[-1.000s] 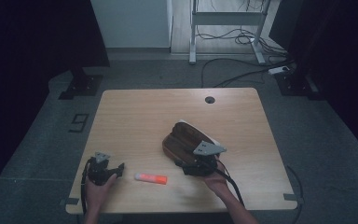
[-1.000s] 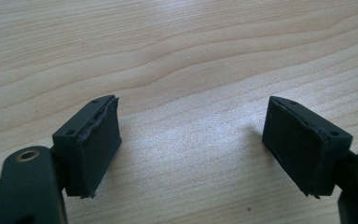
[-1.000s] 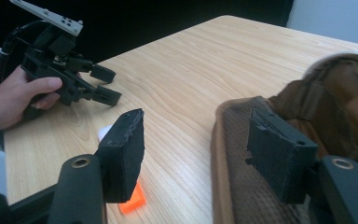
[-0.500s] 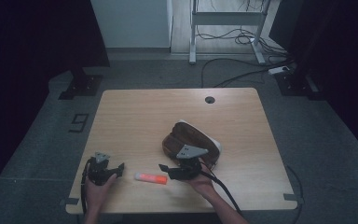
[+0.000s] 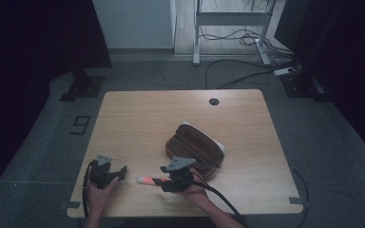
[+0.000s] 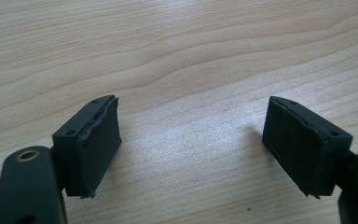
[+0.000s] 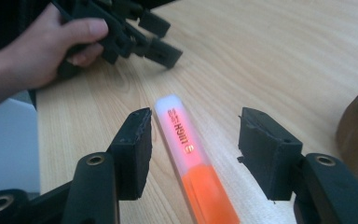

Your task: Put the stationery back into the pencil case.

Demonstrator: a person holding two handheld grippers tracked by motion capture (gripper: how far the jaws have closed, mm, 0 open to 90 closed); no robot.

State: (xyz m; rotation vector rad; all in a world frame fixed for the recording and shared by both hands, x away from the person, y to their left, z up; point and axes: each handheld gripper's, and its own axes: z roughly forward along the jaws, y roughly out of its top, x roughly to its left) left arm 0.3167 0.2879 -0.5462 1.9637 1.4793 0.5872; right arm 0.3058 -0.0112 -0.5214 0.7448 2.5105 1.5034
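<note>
Count, tabletop:

- Grippers: 2. The left gripper point(image 5: 121, 171) sits off to the far side of the highlighter from the right gripper point(image 5: 160, 182). Each has 2 black jaws, 4 in all.
- Hands: 2, one on each gripper. The left hand point(image 7: 51, 44) shows beyond the right claw's tips.
- Highlighters: 1, an orange highlighter point(image 7: 189, 151) with a pale cap, lying between the right claw's jaws.
- Pouches: 1, a brown pouch point(image 5: 195, 148) just behind and beside the right claw.
- Tables: 1, a wooden table point(image 5: 147, 118), with 1 round cable hole point(image 5: 213, 101) near its far edge, well beyond both claws.
</note>
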